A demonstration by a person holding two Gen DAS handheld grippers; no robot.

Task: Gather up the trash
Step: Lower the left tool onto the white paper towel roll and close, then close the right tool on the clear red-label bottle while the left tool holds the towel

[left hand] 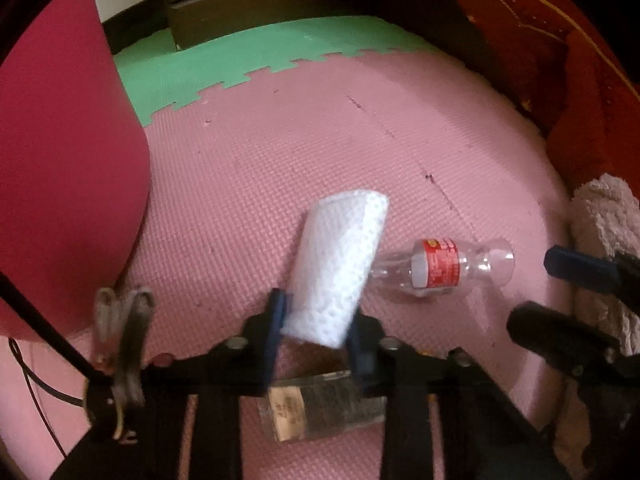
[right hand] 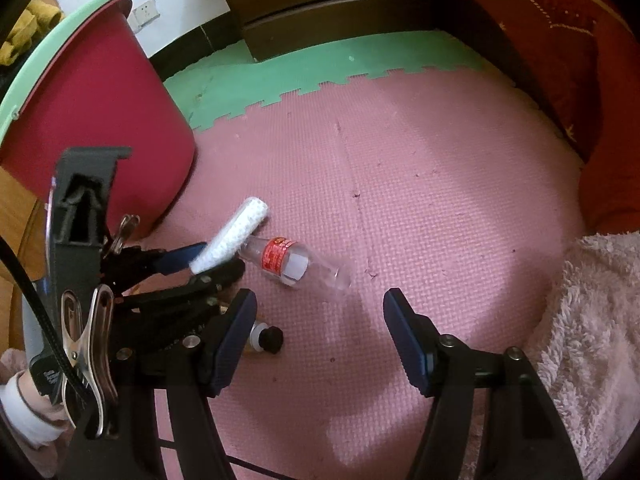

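My left gripper (left hand: 316,320) is shut on a folded white paper towel (left hand: 340,264) and holds it above the pink foam mat. The towel also shows in the right wrist view (right hand: 236,240), between the left gripper's fingers (right hand: 180,260). A clear plastic bottle with a red label (left hand: 440,268) lies on its side on the mat just right of the towel; it also shows in the right wrist view (right hand: 292,264). My right gripper (right hand: 320,332) is open and empty, low over the mat near the bottle. A small glass bottle with a black cap (right hand: 268,338) lies below the left gripper.
A dark red bin with a green rim (right hand: 92,92) stands at the left; its wall fills the left wrist view's left side (left hand: 60,160). A fluffy pale towel (right hand: 592,340) lies at right. A red cloth (right hand: 580,60) and dark furniture (right hand: 340,16) border the green mat strip.
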